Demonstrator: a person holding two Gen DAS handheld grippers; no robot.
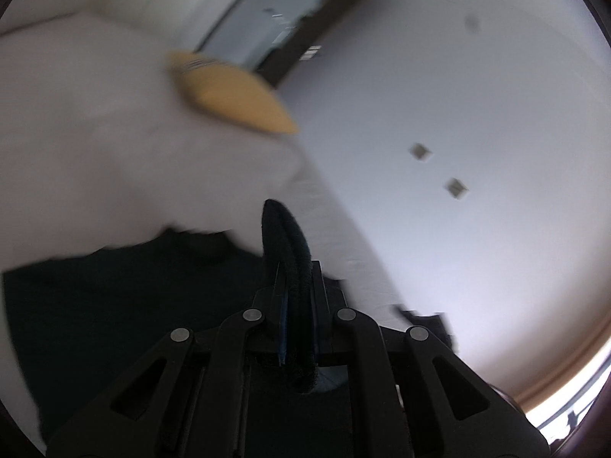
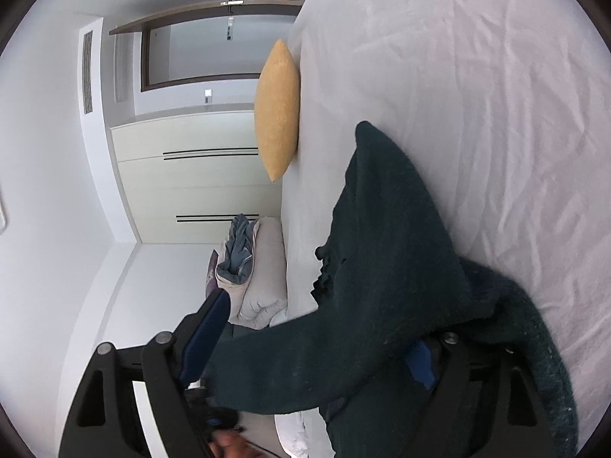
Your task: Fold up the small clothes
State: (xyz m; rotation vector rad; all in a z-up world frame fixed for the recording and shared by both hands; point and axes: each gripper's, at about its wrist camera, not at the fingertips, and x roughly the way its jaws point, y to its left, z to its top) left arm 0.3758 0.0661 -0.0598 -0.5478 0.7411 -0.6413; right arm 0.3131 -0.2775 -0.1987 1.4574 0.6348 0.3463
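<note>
A dark green knitted garment (image 2: pixel 385 267) lies partly on the white bed sheet (image 2: pixel 477 114) and drapes toward the camera in the right wrist view. My right gripper (image 2: pixel 313 347) stands open and wide. Its left blue pad (image 2: pixel 206 336) is bare, while the garment hangs over the right finger and hides most of it. In the blurred left wrist view my left gripper (image 1: pixel 298 271) is shut on a folded edge of the same dark garment (image 1: pixel 284 229), which sticks up between the fingers; the rest of the cloth spreads dark at the lower left.
A yellow cushion (image 2: pixel 277 110) lies on the bed, also in the left wrist view as a yellow cushion (image 1: pixel 233 91). White pillows (image 2: pixel 263 278) with a blue-grey cloth (image 2: pixel 238 244) sit at the bed's end. A pale wardrobe (image 2: pixel 183 175) and a doorway (image 2: pixel 198 53) stand beyond.
</note>
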